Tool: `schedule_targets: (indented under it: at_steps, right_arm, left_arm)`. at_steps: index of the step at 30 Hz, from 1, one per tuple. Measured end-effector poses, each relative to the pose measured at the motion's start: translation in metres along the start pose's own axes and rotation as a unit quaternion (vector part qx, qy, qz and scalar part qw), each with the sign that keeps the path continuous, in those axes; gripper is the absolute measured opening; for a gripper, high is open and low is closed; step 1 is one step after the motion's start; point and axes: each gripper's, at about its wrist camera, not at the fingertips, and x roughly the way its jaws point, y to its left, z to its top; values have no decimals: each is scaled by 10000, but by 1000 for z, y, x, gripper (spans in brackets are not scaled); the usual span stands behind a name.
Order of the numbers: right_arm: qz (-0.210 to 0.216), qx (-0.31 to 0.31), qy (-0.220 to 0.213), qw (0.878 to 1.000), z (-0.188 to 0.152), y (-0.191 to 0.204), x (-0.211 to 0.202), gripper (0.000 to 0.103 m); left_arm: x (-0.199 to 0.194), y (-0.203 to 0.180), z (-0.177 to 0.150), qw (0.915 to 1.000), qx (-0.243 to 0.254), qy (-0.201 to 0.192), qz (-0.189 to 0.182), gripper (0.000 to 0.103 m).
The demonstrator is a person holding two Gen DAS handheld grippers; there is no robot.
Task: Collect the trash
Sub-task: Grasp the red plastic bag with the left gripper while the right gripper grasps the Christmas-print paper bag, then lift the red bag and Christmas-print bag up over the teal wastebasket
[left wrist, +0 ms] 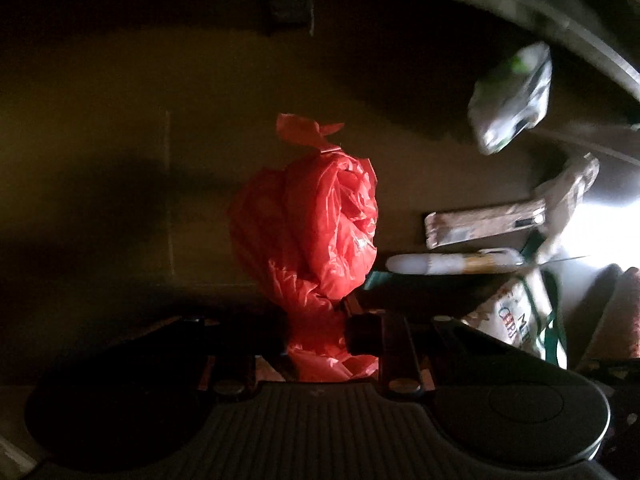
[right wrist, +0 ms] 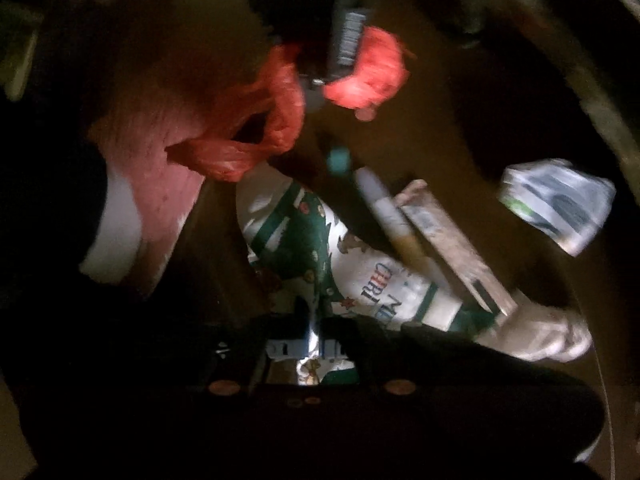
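Left gripper (left wrist: 318, 338) clamped on red plastic bag (left wrist: 316, 224), frame centre, bag hanging lengthwise straight ahead. Right gripper (right wrist: 316, 344) closed, apparently pinching green-and-white printed bag (right wrist: 320, 248) edge at lower centre; view dark. Each hand nearest own bag.

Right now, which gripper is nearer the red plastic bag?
Left. The left gripper is clamped on the red plastic bag. The right gripper is apart from it, shut on the edge of the green-and-white Christmas bag.
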Motion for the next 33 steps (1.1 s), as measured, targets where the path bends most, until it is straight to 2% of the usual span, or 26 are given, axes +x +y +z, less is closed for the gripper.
schedule_targets:
  at_steps: [6,9,13,17,25,29,33]
  right_arm:
    - [-34,770,-415,9962,-4,-9,-72,2]
    - [-131,1059,-694,9919,-6,-11,-109,2]
    - [-267,1394,-1168,9830,-13,-15,-162,2]
    - [-214,1698,-1664,9711,-26,-18,-219,2]
    - [-165,2121,-2621,9413,-53,-18,-335,2]
    - [-234,2268,-3016,9258,-65,-16,-385,2]
    - [-308,2334,-3446,9087,-73,-15,-428,2]
  left_arm:
    - [-69,14,-2,9990,-24,-433,120,23]
    - [-107,7,-9,9974,9,-710,144,23]
    - [-153,-8,-22,9919,153,-1195,414,23]
    - [-209,-11,-32,9849,59,-1664,475,23]
    - [-330,-20,-67,9675,-23,-2504,351,23]
    - [-381,-41,-91,9571,68,-2867,402,23]
    - [-412,-68,-107,9495,146,-3082,570,24]
